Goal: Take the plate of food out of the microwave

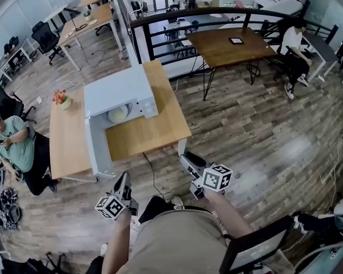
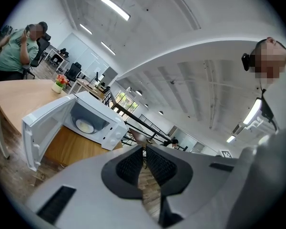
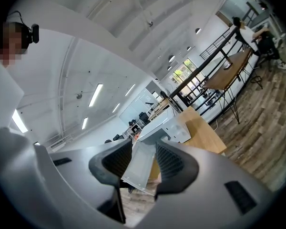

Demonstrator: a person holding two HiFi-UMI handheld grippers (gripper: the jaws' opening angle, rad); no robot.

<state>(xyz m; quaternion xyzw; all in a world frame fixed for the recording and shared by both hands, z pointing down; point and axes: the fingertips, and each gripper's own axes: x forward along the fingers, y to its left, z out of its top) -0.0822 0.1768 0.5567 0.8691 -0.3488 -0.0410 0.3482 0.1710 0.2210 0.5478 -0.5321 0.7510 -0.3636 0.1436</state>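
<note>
A white microwave [image 1: 121,90] stands on a light wooden table [image 1: 154,131] with its door [image 1: 97,147] swung wide open toward me. The plate of food [image 1: 119,113] lies inside the cavity, also visible in the left gripper view as a pale plate [image 2: 86,126]. Both grippers hang in front of the table, well short of the microwave. My left gripper [image 1: 123,179] has its pads together with nothing between them [image 2: 144,156]. My right gripper [image 1: 187,163] stands open and empty [image 3: 144,162], pointing at the open door [image 3: 140,168].
A small pot of flowers [image 1: 62,100] sits on the table's left part. A person in a green shirt [image 1: 14,138] sits left of the table. A cable [image 1: 154,178] hangs below the front edge. A dark table [image 1: 228,44] and a railing stand beyond.
</note>
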